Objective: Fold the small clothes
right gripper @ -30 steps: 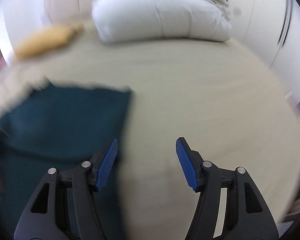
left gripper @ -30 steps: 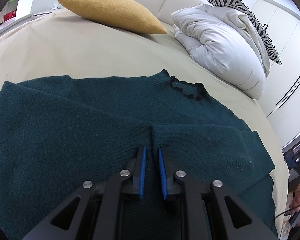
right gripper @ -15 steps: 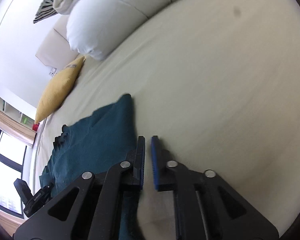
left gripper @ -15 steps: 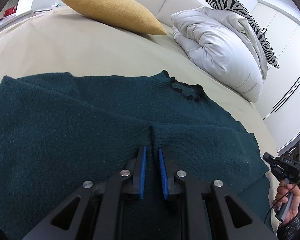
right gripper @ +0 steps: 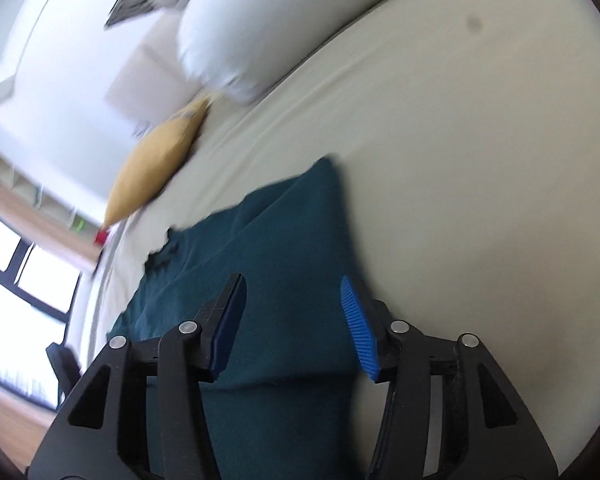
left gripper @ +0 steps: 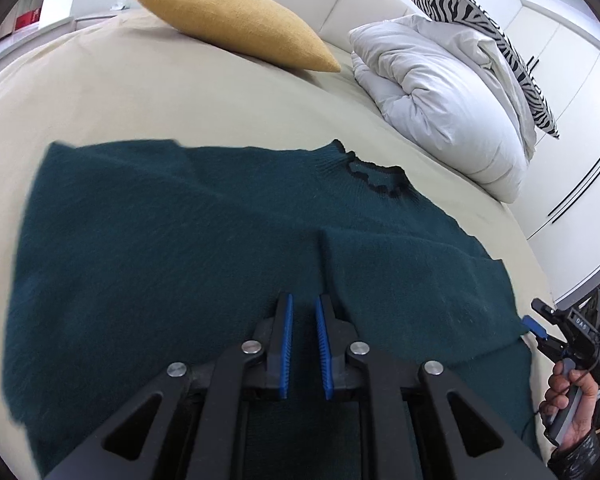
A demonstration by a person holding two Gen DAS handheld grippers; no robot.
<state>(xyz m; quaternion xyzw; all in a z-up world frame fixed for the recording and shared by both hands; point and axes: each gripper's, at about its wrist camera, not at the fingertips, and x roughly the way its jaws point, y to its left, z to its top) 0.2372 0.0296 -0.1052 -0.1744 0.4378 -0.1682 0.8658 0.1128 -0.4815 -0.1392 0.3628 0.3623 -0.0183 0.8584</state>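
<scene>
A dark teal knit sweater [left gripper: 188, 248] lies flat on the beige bed, black-trimmed collar [left gripper: 374, 178] at the far side and both sleeves folded in over the body. My left gripper [left gripper: 302, 300] hovers over the sweater's middle, jaws nearly closed with a narrow gap and nothing between them. My right gripper [right gripper: 290, 284] is open over the sweater's right edge [right gripper: 284, 248]. It also shows in the left wrist view [left gripper: 540, 328] at the sweater's right edge, held by a hand.
A mustard pillow [left gripper: 236, 26], a white duvet [left gripper: 440, 96] and a zebra-print pillow [left gripper: 492, 32] lie at the bed's head. White wardrobe doors [left gripper: 572, 128] stand to the right. A window [right gripper: 24, 272] is at left in the right wrist view.
My right gripper went from open to shut and is now open again, tilted and moved over the sweater's right edge. My left gripper drew back slightly; its jaws stay nearly closed.
</scene>
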